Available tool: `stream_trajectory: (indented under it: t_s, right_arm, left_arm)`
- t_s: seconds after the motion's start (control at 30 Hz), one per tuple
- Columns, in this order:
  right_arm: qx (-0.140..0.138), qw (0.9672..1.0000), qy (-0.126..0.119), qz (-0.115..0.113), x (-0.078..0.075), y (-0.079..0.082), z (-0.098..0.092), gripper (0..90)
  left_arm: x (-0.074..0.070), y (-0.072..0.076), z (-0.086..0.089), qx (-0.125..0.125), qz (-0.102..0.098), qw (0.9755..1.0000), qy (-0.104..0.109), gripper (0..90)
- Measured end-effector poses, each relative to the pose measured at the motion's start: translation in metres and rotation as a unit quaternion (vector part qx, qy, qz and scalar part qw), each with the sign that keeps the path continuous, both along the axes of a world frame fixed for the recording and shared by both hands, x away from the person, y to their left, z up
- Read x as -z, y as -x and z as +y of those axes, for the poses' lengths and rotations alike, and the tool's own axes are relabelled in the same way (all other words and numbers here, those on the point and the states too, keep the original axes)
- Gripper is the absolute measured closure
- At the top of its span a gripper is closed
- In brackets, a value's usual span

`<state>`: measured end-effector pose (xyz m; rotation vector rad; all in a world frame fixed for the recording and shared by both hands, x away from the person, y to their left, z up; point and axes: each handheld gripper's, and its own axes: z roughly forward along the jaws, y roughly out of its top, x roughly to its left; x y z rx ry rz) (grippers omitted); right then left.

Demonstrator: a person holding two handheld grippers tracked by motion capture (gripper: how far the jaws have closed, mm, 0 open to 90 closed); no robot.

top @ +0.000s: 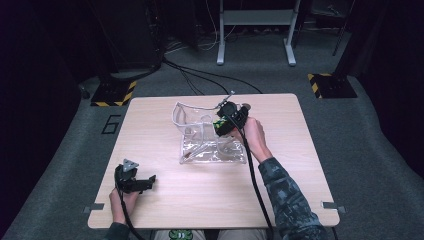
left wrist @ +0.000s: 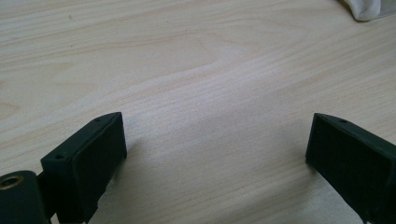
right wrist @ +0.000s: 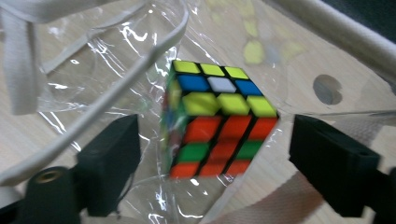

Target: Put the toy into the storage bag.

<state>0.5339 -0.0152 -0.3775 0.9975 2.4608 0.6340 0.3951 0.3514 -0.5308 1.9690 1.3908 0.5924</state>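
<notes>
A scrambled puzzle cube [right wrist: 219,121] sits inside a clear plastic bag [right wrist: 93,93] with white straps, its yellow, blue and white face up and its orange and green face toward me. My right gripper [right wrist: 215,154] is open, with the cube between its jaws and a gap on each side. From above, the bag [top: 200,135] lies mid-table and the right gripper [top: 220,127] reaches into its right side, where a bit of the cube [top: 218,123] shows. My left gripper [top: 150,181] rests near the front left of the table; its jaws stand wide open [left wrist: 215,154] over bare wood.
The light wooden table [top: 165,210] has bare wood in front of the bag. A corner of the white-trimmed bag [left wrist: 369,9] shows far off in the left gripper view. Cables, two yellow-and-black striped bases [top: 115,93] and a metal frame [top: 255,20] stand on the grey floor beyond.
</notes>
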Motion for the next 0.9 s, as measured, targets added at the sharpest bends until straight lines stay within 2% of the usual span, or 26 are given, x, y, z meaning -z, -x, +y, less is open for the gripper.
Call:
stream_trajectory:
  t_s: [0.1,0.27,0.63,0.9]
  right_arm:
    - [-0.007,0.9999,-0.01,-0.004,-0.003,0.003,0.0,6.4]
    - [-0.017,0.9995,-0.025,-0.008,-0.011,0.012,0.0,1.5]
    - [-0.037,0.9966,-0.067,-0.029,-0.027,0.028,-0.015,0.0]
    - [-0.027,0.9952,-0.084,-0.043,-0.032,0.043,-0.026,0.0]
  left_arm:
    - [0.0,0.0,0.0,-0.001,-0.002,1.0,0.001,5.1]
    - [0.0,0.0,0.0,-0.002,-0.002,1.0,0.002,5.2]
    - [0.0,0.0,0.0,-0.001,-0.002,1.0,0.002,5.2]
    - [0.0,0.0,0.0,-0.002,-0.002,1.0,0.002,5.2]
